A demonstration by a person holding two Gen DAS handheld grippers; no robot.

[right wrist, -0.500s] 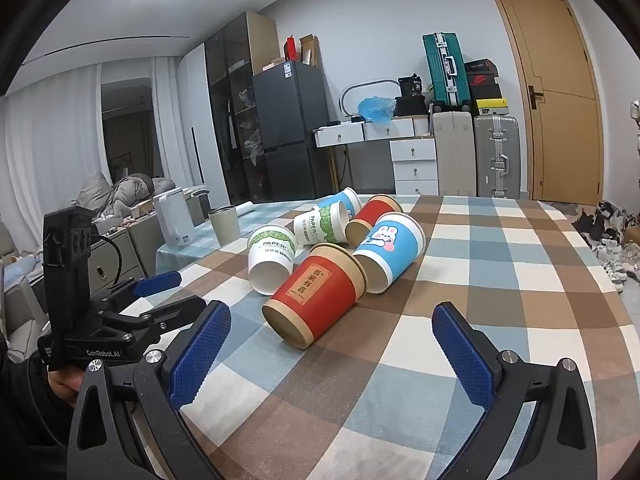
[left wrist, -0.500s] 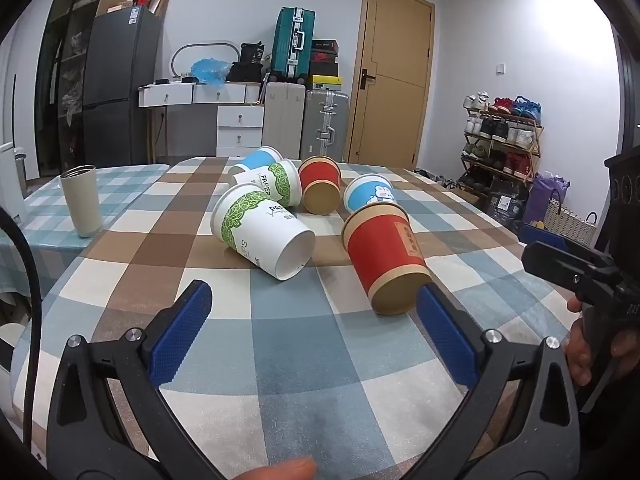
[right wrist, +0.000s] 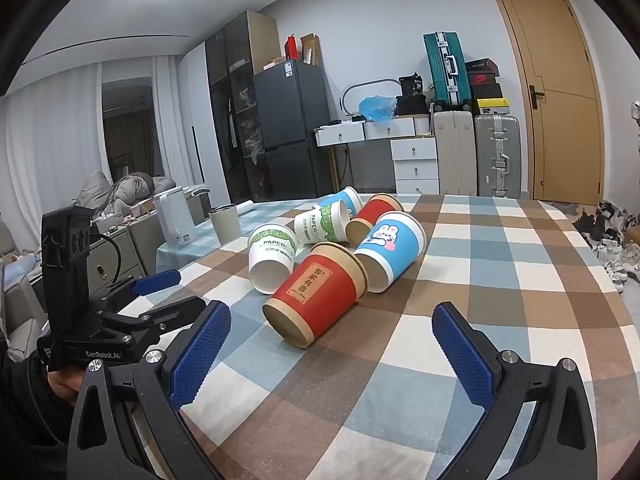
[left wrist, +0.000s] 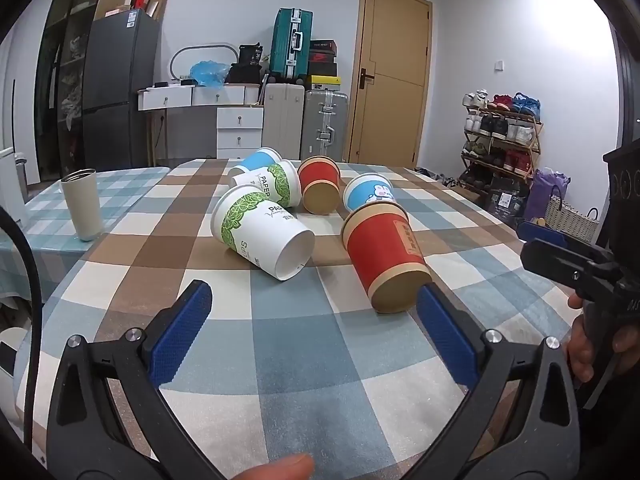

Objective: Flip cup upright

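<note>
Both tools stand wide open and hold nothing: the left gripper (left wrist: pixel 314 320) low in its frame, the right gripper (right wrist: pixel 332 344) likewise. The nearest red cup (right wrist: pixel 316 294) lies on its side mid-frame on the checked tablecloth (right wrist: pixel 500 280), apparently touching a blue cup (right wrist: pixel 390 250).

Left gripper (left wrist: pixel 314 306) and right gripper (right wrist: pixel 332 328) both hover side by side, jaws spread wide, each gripped by a hand (left wrist: pixel 592 344).
</note>
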